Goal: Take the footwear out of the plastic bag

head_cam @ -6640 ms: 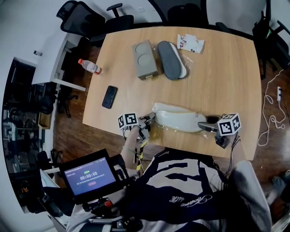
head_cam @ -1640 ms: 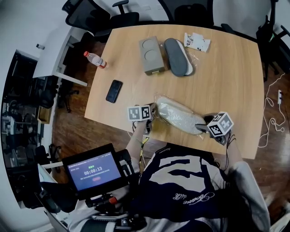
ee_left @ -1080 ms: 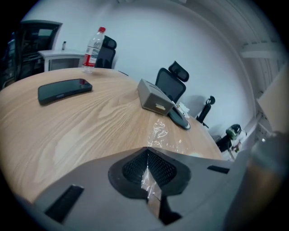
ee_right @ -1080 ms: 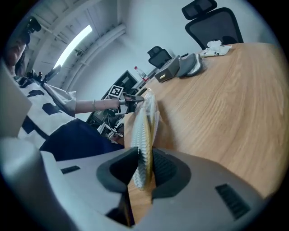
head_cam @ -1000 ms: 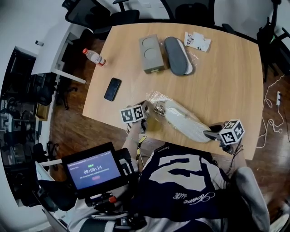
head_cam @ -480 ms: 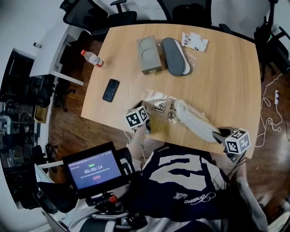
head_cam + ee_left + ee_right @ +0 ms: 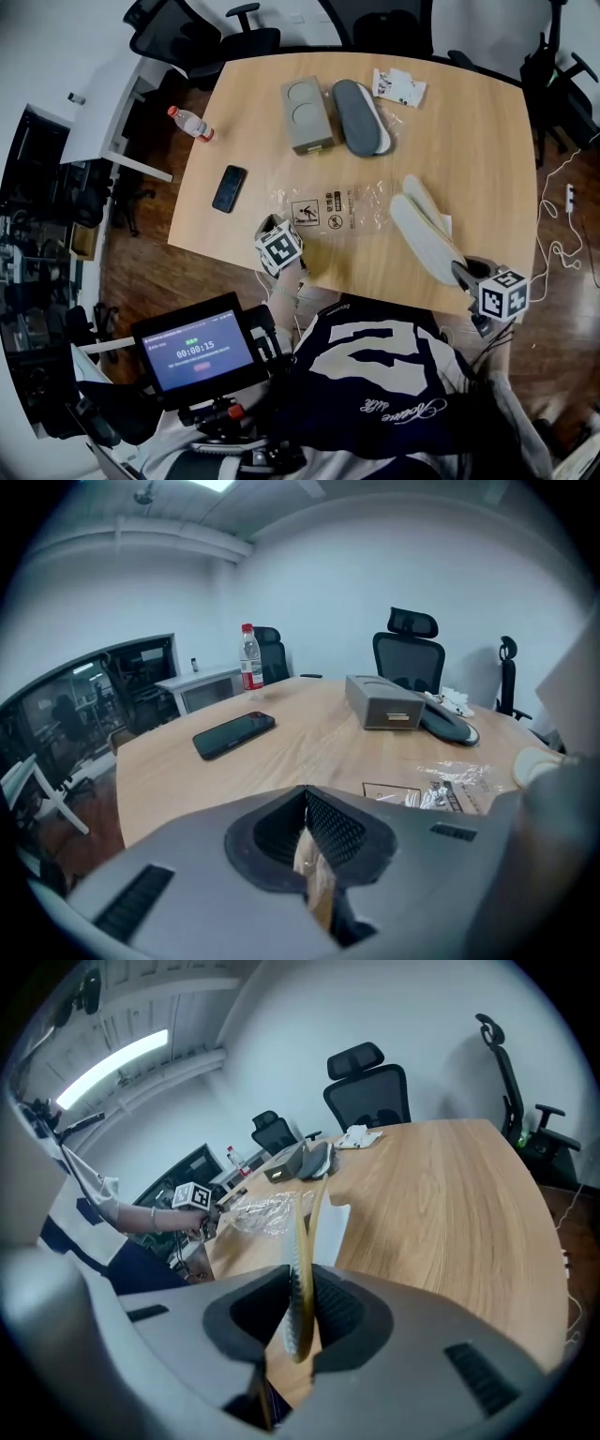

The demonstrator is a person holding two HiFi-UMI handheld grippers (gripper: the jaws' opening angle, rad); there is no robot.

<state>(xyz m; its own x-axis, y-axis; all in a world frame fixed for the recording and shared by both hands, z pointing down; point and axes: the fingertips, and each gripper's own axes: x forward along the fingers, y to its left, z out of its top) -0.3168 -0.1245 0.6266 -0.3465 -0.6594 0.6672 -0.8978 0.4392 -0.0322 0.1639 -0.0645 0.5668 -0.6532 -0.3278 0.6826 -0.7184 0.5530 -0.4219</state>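
The left hand-held gripper [image 7: 314, 878] clamps the plastic bag [image 7: 339, 204] as an anchor; the right hand-held gripper [image 7: 298, 1321], jaws just tightening, grips the footwear [image 7: 424, 234], which lies outside the bag.

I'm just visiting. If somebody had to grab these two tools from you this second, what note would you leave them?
Left gripper: fingers shut on an edge of the plastic bag, which lies emptied and flat on the table.
Right gripper: fingers have just been closing and are clamped on one end of the white slippers.
Done: the slippers are fully out, to the bag's right in the head view.
Left: probably set the slippers down, then release both.
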